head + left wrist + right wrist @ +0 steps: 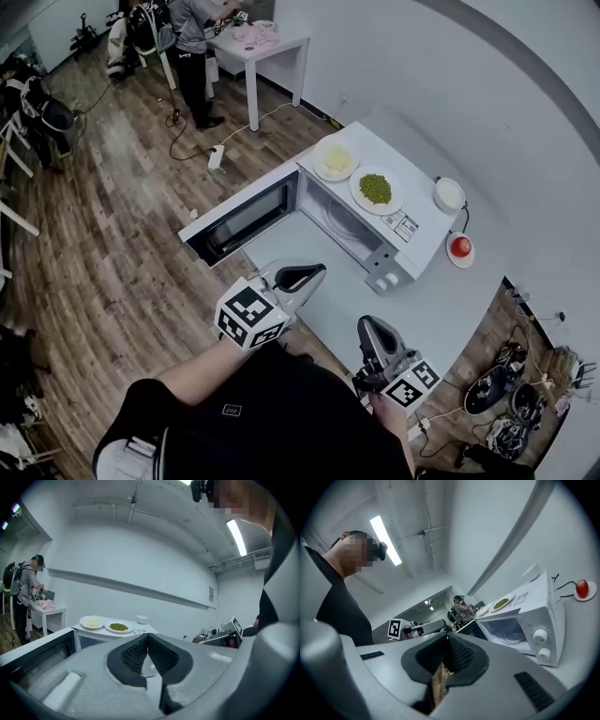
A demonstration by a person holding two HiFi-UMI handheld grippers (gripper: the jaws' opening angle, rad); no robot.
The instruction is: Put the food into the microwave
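A white microwave stands on a white table, its door swung wide open and its cavity empty apart from the turntable. Two plates sit on its top, one with yellow food and one with green food. Both gripper views show them too: the green plate and the yellow plate. My left gripper hangs shut and empty in front of the open door. My right gripper is nearer me, over the table, also shut with nothing in it.
A white bowl rests on the microwave's right end. A red apple on a saucer lies on the table beside it. A person works at a second white table far back. Cables lie on the floor.
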